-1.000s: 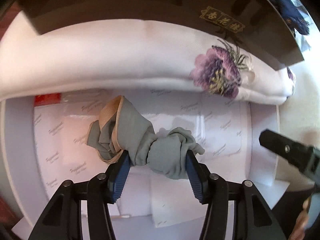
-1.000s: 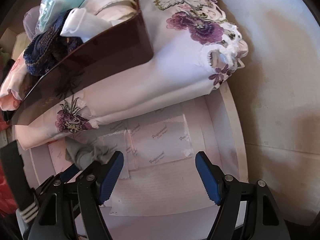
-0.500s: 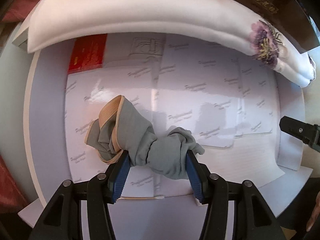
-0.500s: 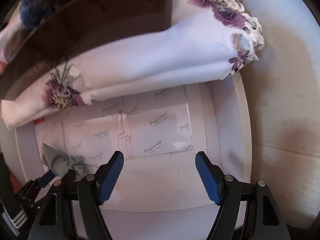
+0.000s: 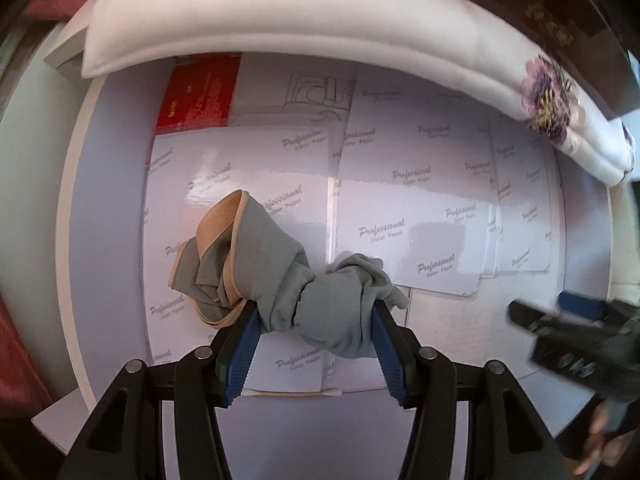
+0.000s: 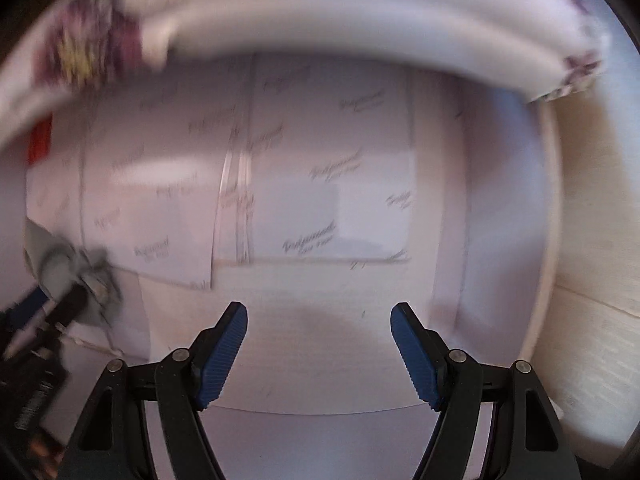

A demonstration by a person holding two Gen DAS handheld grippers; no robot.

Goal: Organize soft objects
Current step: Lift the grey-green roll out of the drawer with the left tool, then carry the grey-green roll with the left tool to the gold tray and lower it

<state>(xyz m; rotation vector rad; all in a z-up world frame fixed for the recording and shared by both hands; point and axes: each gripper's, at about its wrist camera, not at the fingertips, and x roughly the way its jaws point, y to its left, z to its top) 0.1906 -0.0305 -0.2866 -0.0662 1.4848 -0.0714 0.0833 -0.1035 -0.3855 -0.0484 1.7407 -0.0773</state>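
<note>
My left gripper point(image 5: 316, 320) is shut on a knotted grey-green cloth with tan trim point(image 5: 280, 280), held just above glossy white printed sheets point(image 5: 408, 184). The cloth also shows blurred at the left of the right wrist view point(image 6: 68, 268). My right gripper point(image 6: 319, 320) is open and empty over the same sheets point(image 6: 320, 200); it shows as a dark shape at the right of the left wrist view point(image 5: 576, 340). A folded white cloth with purple flowers point(image 5: 304, 16) lies along the far side.
A red card point(image 5: 200, 96) lies under the sheets at the far left. A cotton swab point(image 5: 292, 394) lies near the front edge. A dark glossy box edge point(image 5: 580, 20) sits on the folded cloth. The white board's rim point(image 6: 548, 220) curves on the right.
Both grippers have pulled back and lower from the folded cloth and box. The left still holds the knotted cloth. The right wrist view is now motion-blurred.
</note>
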